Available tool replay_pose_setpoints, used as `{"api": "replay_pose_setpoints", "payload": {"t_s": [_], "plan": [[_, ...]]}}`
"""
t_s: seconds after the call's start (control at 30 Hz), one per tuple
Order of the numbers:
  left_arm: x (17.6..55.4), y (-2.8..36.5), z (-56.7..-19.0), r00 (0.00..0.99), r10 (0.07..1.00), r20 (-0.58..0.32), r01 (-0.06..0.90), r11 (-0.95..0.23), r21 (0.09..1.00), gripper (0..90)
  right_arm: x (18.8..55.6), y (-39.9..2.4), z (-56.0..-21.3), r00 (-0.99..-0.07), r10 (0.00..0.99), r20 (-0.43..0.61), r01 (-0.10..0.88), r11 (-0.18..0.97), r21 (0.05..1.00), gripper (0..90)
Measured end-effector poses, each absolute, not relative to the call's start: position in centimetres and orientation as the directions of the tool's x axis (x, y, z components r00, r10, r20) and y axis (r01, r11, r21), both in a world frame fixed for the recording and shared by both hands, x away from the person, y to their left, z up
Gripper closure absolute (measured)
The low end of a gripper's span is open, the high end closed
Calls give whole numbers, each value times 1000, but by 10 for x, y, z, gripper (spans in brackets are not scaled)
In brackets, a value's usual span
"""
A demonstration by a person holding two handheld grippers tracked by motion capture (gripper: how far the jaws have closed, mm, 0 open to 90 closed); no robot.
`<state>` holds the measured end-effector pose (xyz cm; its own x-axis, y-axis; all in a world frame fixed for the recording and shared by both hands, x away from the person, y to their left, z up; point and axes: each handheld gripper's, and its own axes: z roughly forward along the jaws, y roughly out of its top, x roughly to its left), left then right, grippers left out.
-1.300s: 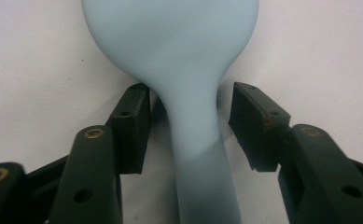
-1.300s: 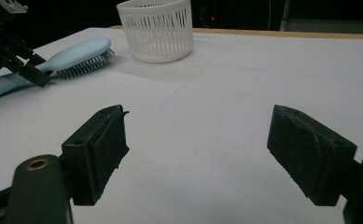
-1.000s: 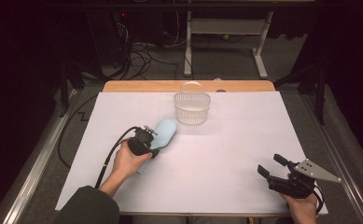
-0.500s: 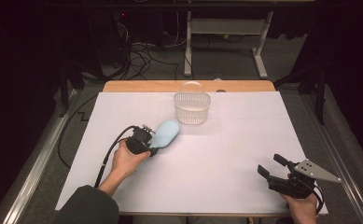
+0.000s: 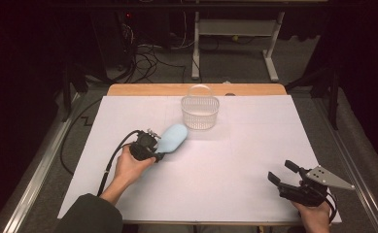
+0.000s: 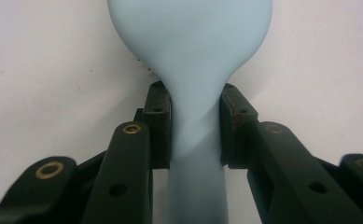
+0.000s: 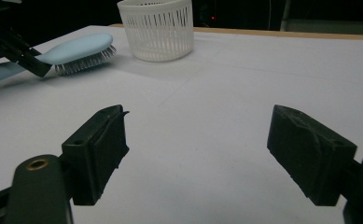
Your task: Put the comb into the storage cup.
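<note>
Since earlier frame: light blue hairbrush point(image 5: 173, 138) shifted up-right across tabletop point(image 5: 235, 160), head now nearer white plastic basket point(image 5: 199, 112); left hand-held gripper point(image 5: 153, 151) jaws have just been closing, brush handle between them. Left gripper view: both pads pressed against narrow handle neck point(image 6: 195, 126), handle clamped, oval head beyond jaws. Right gripper view: brush point(image 7: 79, 52) bristles down, just left of basket point(image 7: 157, 29), apart from it. Right hand-held gripper point(image 5: 286, 174) released, jaws wide, nothing between, near right front edge, well apart from brush
</note>
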<state>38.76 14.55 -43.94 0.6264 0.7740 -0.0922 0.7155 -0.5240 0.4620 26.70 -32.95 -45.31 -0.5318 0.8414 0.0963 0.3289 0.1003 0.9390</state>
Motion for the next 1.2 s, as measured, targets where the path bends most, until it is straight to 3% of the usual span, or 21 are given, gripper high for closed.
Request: {"api": "replay_pose_setpoints", "payload": {"t_s": [1.2], "plan": [[362, 145, -417, 697, 707, -120, 639, -537, 551, 692, 264, -325, -449, -531, 844, 75, 297, 102, 949, 189]]}}
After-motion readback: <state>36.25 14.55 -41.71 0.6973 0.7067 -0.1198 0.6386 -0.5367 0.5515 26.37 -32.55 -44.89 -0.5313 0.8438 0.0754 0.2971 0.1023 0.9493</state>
